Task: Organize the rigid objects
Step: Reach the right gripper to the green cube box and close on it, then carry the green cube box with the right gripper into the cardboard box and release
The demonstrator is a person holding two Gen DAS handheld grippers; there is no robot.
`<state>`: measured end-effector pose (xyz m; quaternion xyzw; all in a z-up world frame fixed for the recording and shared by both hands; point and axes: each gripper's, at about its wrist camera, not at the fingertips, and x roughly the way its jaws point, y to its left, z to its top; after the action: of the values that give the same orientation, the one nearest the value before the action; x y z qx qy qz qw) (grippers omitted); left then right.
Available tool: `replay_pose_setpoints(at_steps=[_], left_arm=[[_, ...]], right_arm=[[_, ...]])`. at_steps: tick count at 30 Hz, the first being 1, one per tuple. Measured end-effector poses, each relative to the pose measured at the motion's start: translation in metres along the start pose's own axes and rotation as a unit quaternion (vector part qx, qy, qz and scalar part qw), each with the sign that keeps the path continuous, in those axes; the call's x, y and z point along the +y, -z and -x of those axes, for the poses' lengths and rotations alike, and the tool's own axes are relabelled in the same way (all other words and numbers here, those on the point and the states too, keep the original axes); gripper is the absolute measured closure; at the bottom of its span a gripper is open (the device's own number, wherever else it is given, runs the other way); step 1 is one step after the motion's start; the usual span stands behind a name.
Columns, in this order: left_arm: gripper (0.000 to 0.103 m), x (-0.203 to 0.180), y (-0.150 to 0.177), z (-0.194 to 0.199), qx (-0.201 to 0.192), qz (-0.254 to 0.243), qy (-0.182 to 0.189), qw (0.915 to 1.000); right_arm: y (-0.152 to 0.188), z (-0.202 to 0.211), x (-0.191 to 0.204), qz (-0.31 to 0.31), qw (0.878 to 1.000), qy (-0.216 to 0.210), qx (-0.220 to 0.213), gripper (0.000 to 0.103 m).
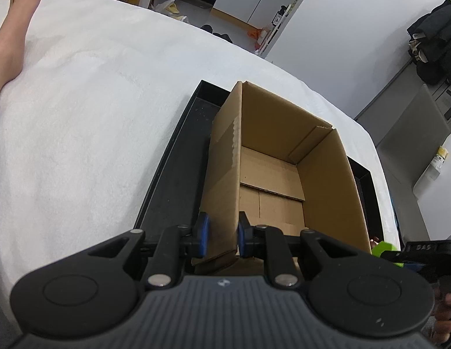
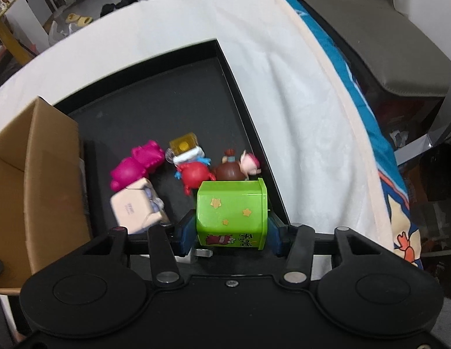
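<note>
An open cardboard box (image 1: 283, 157) stands in a black tray (image 1: 179, 171) on a white-covered bed. My left gripper (image 1: 221, 234) is shut on the box's near left wall, one pad on each side. My right gripper (image 2: 230, 229) is shut on a green toy box (image 2: 232, 212) with yellow stars, held just above the tray (image 2: 155, 101). The green toy and the right gripper also show at the right edge of the left wrist view (image 1: 385, 250). In the tray lie a magenta figure (image 2: 138, 163), a red figure (image 2: 193, 171), a beige cube (image 2: 135, 206), a brown figure (image 2: 228, 170) and a yellow block (image 2: 184, 144).
The cardboard box (image 2: 36, 180) stands at the tray's left in the right wrist view. A bare foot and leg (image 1: 13, 26) rest on the bed at far left. A grey chair (image 2: 385, 37) stands beside the bed at right, with a blue patterned sheet (image 2: 371, 133) along the bed's edge.
</note>
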<state>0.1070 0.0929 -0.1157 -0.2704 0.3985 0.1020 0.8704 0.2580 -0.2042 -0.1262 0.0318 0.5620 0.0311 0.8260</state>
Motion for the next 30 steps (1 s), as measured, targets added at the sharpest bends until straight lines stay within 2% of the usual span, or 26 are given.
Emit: replay_pose_setpoints(at_steps=[12,23,30], left_arm=[[0.085,0.000,0.001,-0.001,-0.003,-0.001,0.000,1.0000],[0.085,0.001,0.002,0.000,-0.005,0.002,0.003,1.0000],[0.085,0.004,0.001,-0.001,-0.007,-0.002,0.010,0.9999]], right_arm=[[-0.006,0.039,0.030,0.032,0.998,-0.037,-0.035,0.055],[-0.012,0.075,0.080,0.079,0.991,-0.077,-0.069,0.055],[-0.011,0.083,0.109,0.095,0.989,-0.093,-0.071,0.055]])
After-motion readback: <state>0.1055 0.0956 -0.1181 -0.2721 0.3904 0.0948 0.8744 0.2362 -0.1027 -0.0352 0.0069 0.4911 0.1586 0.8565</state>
